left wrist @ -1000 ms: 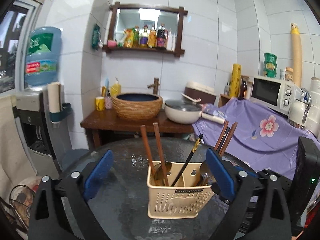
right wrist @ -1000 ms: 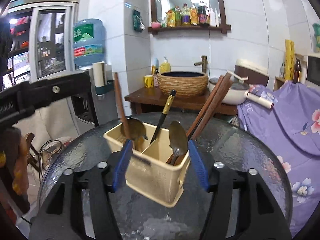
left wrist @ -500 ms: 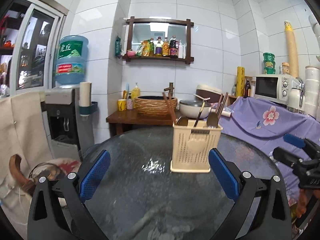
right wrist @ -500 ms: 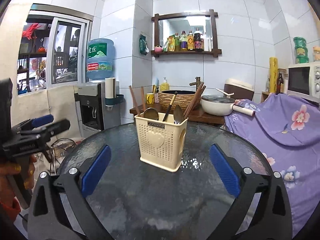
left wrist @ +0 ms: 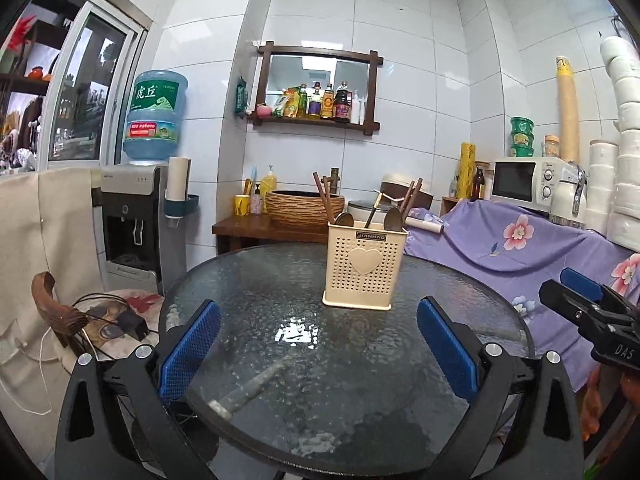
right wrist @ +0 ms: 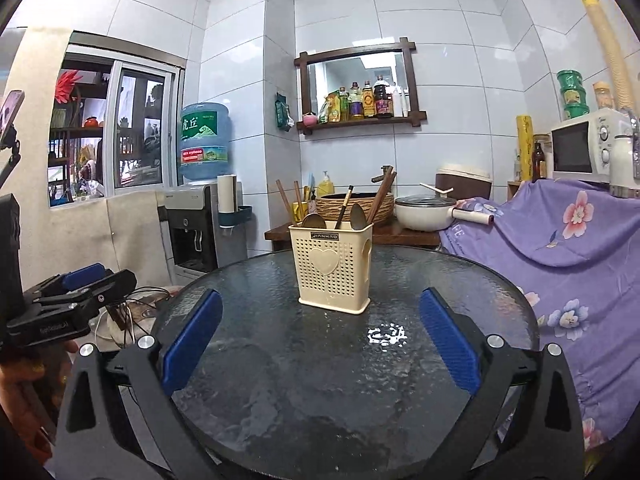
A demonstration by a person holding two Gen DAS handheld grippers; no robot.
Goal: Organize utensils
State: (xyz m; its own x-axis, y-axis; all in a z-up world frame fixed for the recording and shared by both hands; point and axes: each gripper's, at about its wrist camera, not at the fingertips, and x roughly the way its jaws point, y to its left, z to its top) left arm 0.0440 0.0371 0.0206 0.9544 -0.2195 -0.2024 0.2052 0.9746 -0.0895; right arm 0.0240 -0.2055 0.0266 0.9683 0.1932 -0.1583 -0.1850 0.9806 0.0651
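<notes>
Right wrist view, utensil caddy beyond gripper

Both cameras sit just behind their own blue-padded fingers, low at the near rim of the round glass table, looking nearly level across it toward the tiled wall. Each sees the cream utensil holder ahead, well beyond its fingertips. The left view catches the right gripper at its right edge; the right view catches the left gripper at its left edge.

A water jug sat atop the dispenser at left. Bottles lined the wall shelf. A woven basin and a white pot rested on the wooden counter. A microwave stood above the purple floral cloth.
</notes>
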